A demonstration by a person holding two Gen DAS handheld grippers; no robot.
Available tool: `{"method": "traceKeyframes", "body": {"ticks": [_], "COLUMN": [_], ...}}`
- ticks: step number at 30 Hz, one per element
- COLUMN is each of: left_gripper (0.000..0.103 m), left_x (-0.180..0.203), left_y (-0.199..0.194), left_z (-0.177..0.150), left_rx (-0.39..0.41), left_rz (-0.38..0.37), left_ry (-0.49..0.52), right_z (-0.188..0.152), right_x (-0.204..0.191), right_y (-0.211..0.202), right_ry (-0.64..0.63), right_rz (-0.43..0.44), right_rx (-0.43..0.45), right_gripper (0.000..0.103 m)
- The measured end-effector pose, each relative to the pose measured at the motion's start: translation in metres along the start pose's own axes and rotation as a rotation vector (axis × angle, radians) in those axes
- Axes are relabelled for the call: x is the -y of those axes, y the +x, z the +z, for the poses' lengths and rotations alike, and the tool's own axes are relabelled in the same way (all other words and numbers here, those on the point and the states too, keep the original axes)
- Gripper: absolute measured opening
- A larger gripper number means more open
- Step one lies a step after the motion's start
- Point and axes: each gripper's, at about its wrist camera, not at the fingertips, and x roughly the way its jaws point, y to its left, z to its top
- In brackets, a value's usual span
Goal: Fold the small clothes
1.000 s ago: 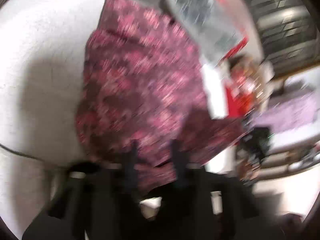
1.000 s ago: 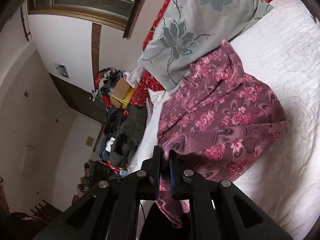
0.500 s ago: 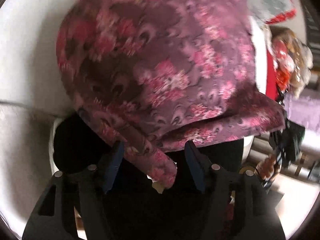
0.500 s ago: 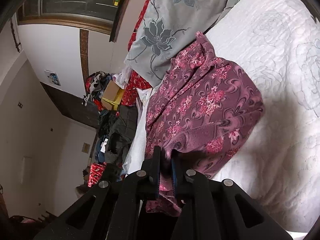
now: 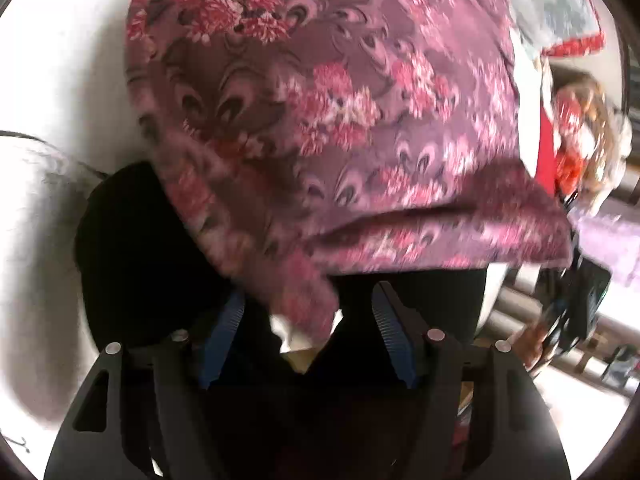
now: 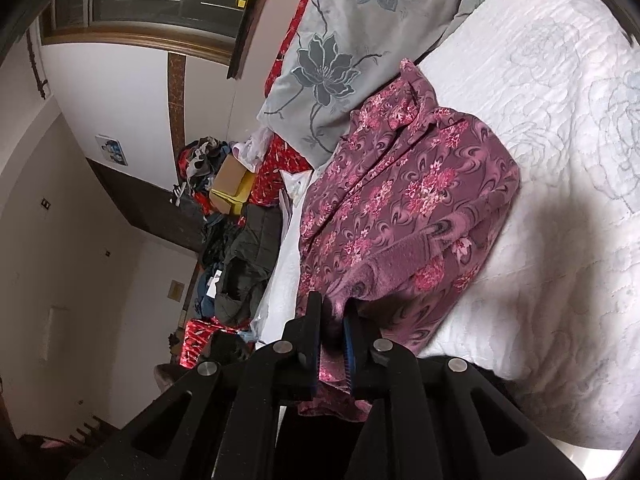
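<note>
In the right wrist view, the right gripper (image 6: 331,320) sits at 6 o'clock with its jaws drawn narrow, pinching a thick fuzzy hem of the floral garment (image 6: 408,216). A short tail of the cloth hangs below the jaws. From that pinch the garment runs away toward 12 o'clock, its long axis leaning slightly toward 1 o'clock, and ends in a pointed tip just beside the grey pillow (image 6: 352,52). The cloth is soft, plum-coloured fleece printed with pink flower clusters and swirl shapes; it lies bunched and partly doubled over on the bed (image 6: 560,168), whose white quilted cover carries stitched rose outlines. The pillow, at 12 o'clock, is smooth grey fabric with large dark blossoms. Farther off, at 9 o'clock, a heap of dark clothes (image 6: 240,256) and a cardboard box (image 6: 230,178) lie beyond the bed's edge.

In the left wrist view, the left gripper (image 5: 306,320) is at 6 o'clock with its jaws spread wide, blue ribbed pads (image 5: 390,334) facing each other. A blurred corner of the garment (image 5: 320,120) droops into the gap between them; contact with either pad cannot be told. The garment fills the frame from there up to 12 o'clock, a folded edge crossing toward 3 o'clock.
</note>
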Motion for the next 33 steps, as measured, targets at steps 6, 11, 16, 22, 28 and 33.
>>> {"method": "traceKeyframes", "body": {"ticks": [6, 11, 16, 22, 28, 33], "left_gripper": [0.000, 0.000, 0.000, 0.000, 0.044, 0.060], "left_x": [0.004, -0.006, -0.018, -0.008, 0.016, 0.021], "left_y": [-0.006, -0.051, -0.099, -0.139, -0.103, -0.048], "left_z": [0.006, 0.008, 0.023, 0.063, 0.066, 0.044], "left_rx": [0.061, 0.205, 0.348, 0.488, 0.286, 0.112], "left_rz": [-0.097, -0.239, -0.385, -0.410, -0.203, -0.124], "left_ry": [0.013, -0.005, -0.033, -0.023, 0.117, 0.099], "right_z": [-0.001, 0.008, 0.036, 0.087, 0.095, 0.079], "right_x": [-0.005, -0.019, -0.030, -0.036, -0.032, -0.020], "right_y": [-0.006, -0.005, 0.008, 0.043, 0.068, 0.065], "right_ry": [-0.033, -0.088, -0.109, -0.112, -0.115, -0.093], "right_rz": [-0.008, 0.000, 0.008, -0.001, -0.023, -0.039], "right_rx": [0.001, 0.029, 0.060, 0.079, 0.032, 0.015], "right_gripper": [0.011, 0.008, 0.008, 0.008, 0.008, 0.008]}}
